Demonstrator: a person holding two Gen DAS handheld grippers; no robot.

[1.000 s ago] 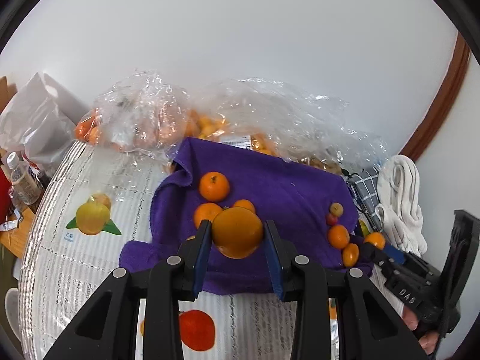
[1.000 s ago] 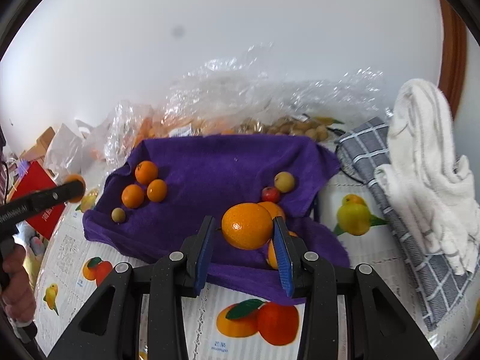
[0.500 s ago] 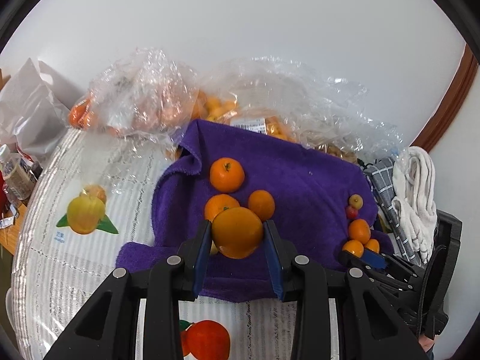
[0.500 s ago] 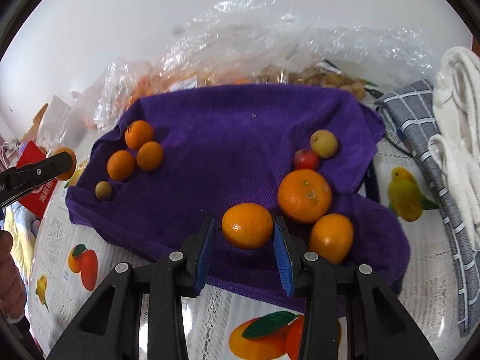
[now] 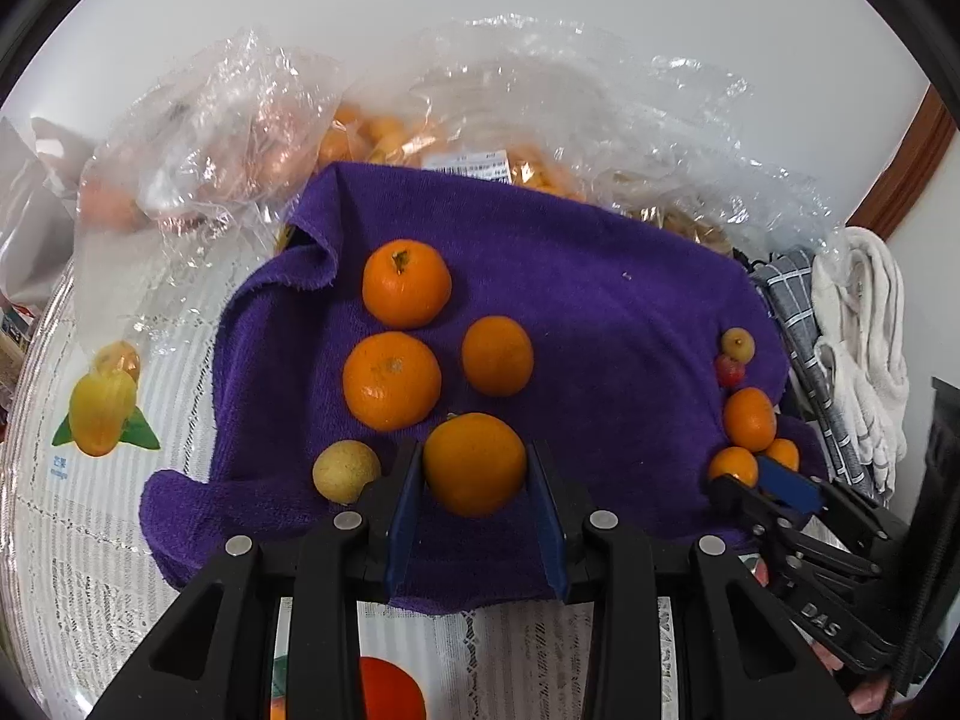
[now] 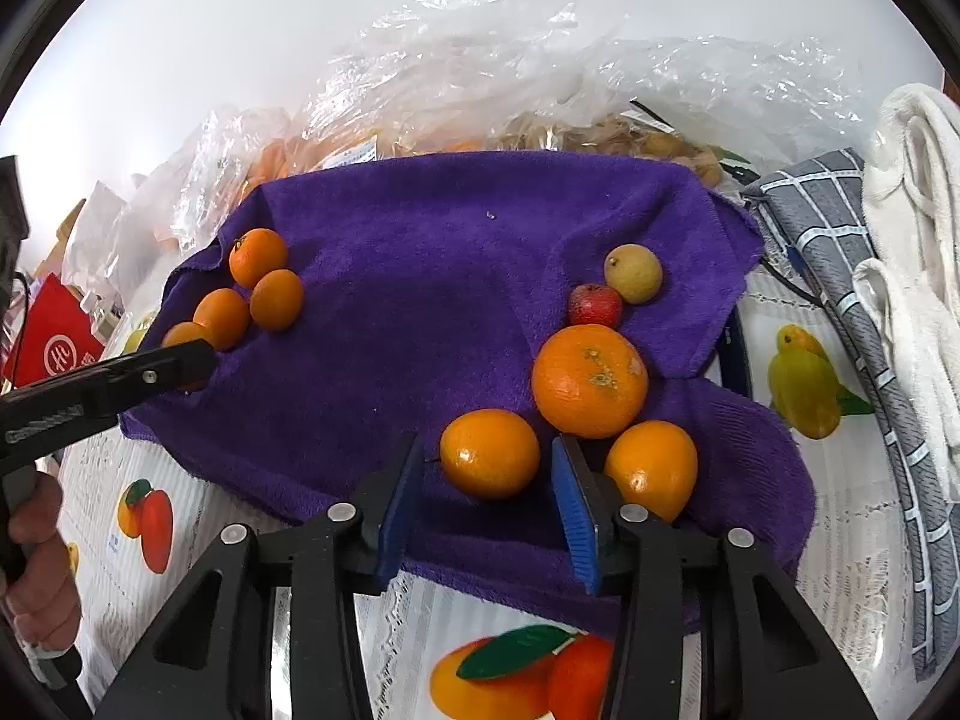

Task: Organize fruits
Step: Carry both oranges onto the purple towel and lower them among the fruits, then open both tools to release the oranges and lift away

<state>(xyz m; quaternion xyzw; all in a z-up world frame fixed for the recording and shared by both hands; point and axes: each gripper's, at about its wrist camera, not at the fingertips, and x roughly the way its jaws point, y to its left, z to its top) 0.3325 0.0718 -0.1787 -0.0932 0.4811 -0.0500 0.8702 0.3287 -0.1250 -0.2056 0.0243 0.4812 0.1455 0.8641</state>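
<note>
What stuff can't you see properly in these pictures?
- Fruit in the clear plastic bags: blurred by crinkled plastic, both views.
- Left gripper, right wrist view: its fingers hide part of an orange.
- Label on the bag, left wrist view: print too small.
- Red packet, right wrist view: cut off by the lens edge.

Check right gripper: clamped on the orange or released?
Releasing: right gripper jaws are opening, with gaps showing between both blue pads and the orange, which sits on the purple towel.
</note>
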